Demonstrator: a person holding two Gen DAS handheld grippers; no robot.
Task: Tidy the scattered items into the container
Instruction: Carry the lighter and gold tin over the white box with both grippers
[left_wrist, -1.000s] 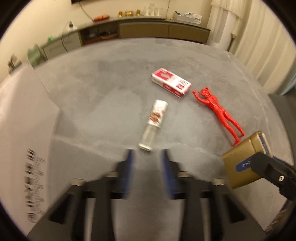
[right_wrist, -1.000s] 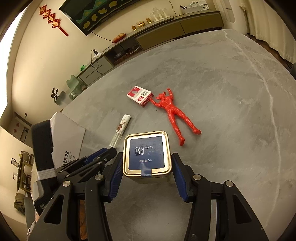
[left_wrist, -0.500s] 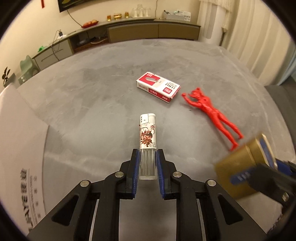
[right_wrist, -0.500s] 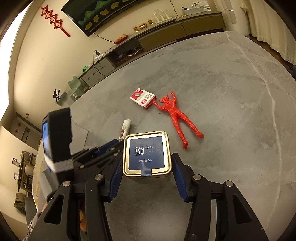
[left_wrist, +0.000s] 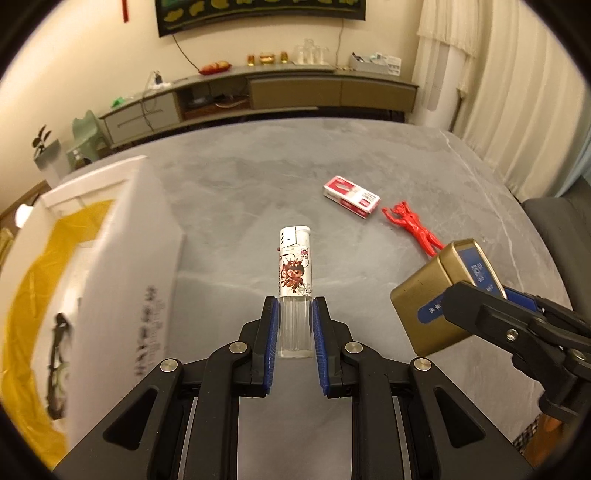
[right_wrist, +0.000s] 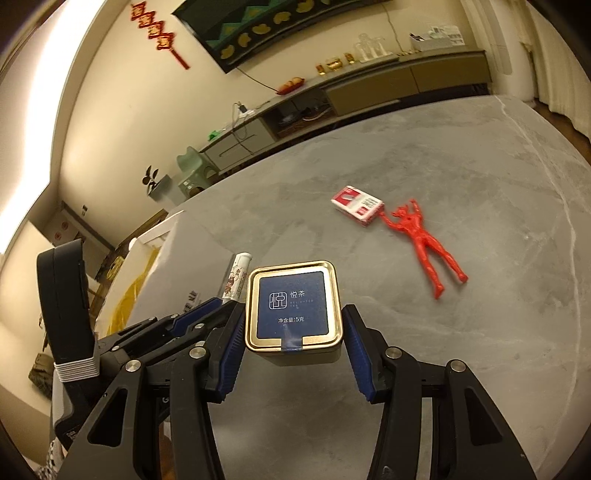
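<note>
Left hand-held gripper (left_wrist: 294, 332) pinches the lighter (left_wrist: 294, 280) by its clear base, above the grey worktop (left_wrist: 258, 192). Right hand-held gripper (right_wrist: 293, 349) clamps the gold tin (right_wrist: 293, 306). White box (left_wrist: 110, 258) with yellow liner sits at the worktop's left edge. Red-and-white packet (left_wrist: 351, 197) and red figurine (left_wrist: 413, 230) lie touching, mid-worktop, unobstructed.

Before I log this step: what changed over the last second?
The left gripper closed on the lighter and lifted it off the table, swinging left toward the white box. The right gripper still holds the gold tin; red figure and red-and-white packet unmoved.
</note>
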